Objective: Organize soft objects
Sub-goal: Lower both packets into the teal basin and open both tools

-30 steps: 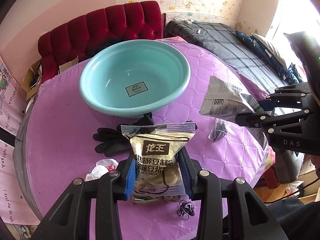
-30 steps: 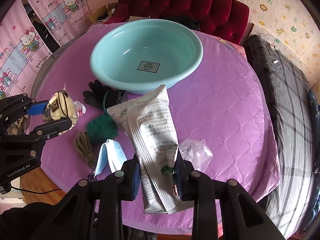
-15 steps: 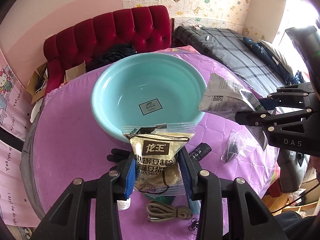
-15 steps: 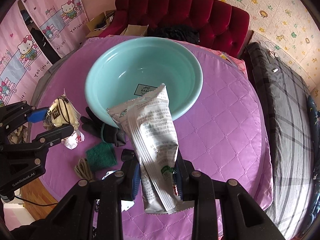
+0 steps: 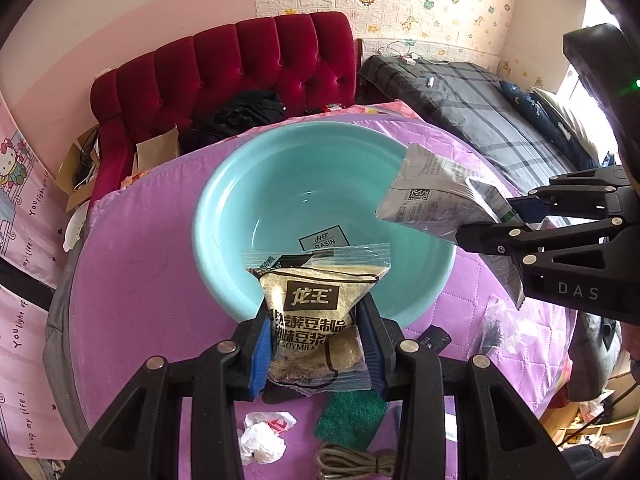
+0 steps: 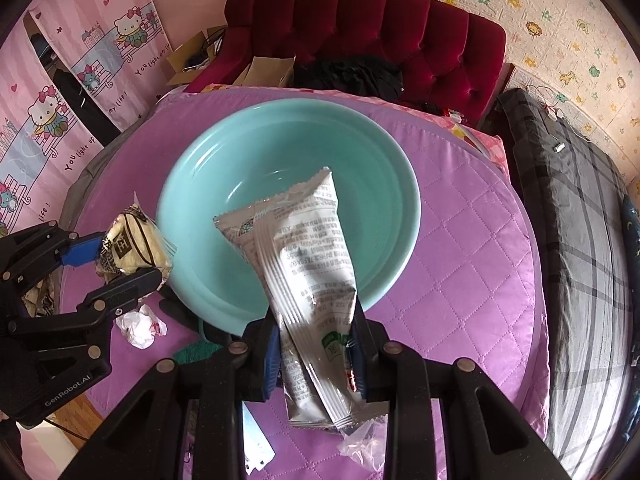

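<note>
My left gripper (image 5: pixel 316 346) is shut on a beige soy milk powder pouch (image 5: pixel 312 312), held upright at the near rim of the turquoise basin (image 5: pixel 224 216). The same pouch (image 6: pixel 134 246) shows at the basin's left edge in the right wrist view. My right gripper (image 6: pixel 314 358) is shut on a long silver snack packet (image 6: pixel 310 276), whose top end hangs over the turquoise basin (image 6: pixel 372 148). From the left wrist camera that silver packet (image 5: pixel 434 196) sticks out over the basin's right rim. The basin holds nothing but a label.
The basin stands on a round table with a purple quilted cover (image 6: pixel 460 240). Near its front lie a crumpled white wrapper (image 5: pixel 262 436), a green scouring pad (image 5: pixel 350 414), a coiled cord (image 5: pixel 352 466), black gloves (image 6: pixel 180 308) and a clear plastic bag (image 5: pixel 500 328). A red sofa (image 5: pixel 224 68) and a bed (image 6: pixel 580 220) stand behind.
Both grippers have travelled toward the basin with their packets still gripped. The pouch and the silver packet now hang at or over the basin's rim instead of over the clutter at the table front.
</note>
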Demonstrator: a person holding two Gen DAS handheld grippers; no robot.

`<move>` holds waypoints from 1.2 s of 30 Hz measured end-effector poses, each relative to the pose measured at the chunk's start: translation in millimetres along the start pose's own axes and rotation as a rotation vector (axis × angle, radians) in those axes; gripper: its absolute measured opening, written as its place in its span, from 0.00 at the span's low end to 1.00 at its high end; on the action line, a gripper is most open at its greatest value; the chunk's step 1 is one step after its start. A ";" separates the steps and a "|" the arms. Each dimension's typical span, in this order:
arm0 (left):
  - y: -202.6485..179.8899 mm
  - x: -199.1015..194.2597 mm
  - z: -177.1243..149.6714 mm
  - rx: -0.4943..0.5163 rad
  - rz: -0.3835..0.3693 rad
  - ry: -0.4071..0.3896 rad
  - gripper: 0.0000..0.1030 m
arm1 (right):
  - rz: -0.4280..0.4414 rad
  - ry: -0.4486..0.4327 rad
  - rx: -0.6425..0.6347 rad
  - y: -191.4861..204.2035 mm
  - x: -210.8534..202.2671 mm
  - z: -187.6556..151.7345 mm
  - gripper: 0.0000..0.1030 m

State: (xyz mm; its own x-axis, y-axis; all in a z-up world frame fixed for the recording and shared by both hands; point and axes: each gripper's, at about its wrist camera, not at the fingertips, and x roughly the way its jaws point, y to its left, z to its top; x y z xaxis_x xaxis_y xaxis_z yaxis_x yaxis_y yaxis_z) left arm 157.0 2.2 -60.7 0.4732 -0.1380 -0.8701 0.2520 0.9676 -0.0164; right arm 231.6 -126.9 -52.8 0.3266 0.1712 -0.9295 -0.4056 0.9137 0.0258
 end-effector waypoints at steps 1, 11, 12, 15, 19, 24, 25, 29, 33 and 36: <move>1.5 2.9 3.4 -0.001 0.000 -0.001 0.42 | 0.003 0.000 0.003 -0.6 3.2 4.2 0.30; 13.8 41.9 30.8 -0.027 -0.013 0.014 0.42 | 0.039 0.014 0.056 -7.0 42.9 41.9 0.31; 15.1 46.6 33.0 -0.030 -0.009 0.017 0.42 | 0.043 0.017 0.061 -7.8 47.6 44.5 0.31; 19.4 60.4 38.8 -0.044 -0.010 0.027 0.42 | 0.056 0.029 0.078 -9.9 62.2 52.0 0.31; 23.9 77.7 43.4 -0.044 0.006 0.036 0.42 | 0.064 0.043 0.106 -14.2 80.9 58.3 0.31; 30.2 97.6 46.4 -0.053 0.001 0.051 0.42 | 0.083 0.058 0.148 -19.0 102.5 61.3 0.32; 29.7 101.0 46.9 -0.054 -0.002 0.053 0.42 | 0.087 0.060 0.154 -19.6 106.7 61.8 0.32; 32.5 116.6 47.4 -0.063 -0.004 0.066 0.42 | 0.091 0.071 0.176 -22.8 123.2 63.2 0.32; 31.1 130.6 46.3 -0.056 0.009 0.084 0.43 | 0.088 0.084 0.188 -24.2 135.4 64.5 0.32; 27.3 137.4 45.7 -0.039 0.010 0.096 0.43 | 0.094 0.087 0.195 -24.5 137.2 65.4 0.33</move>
State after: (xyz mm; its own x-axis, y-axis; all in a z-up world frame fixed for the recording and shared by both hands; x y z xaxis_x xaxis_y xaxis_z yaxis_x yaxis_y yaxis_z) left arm 267.5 0.0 -158.2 0.3922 -0.1091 -0.9134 0.2133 0.9767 -0.0250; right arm 342.2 -101.7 -156.9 0.2168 0.2345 -0.9476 -0.2554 0.9505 0.1768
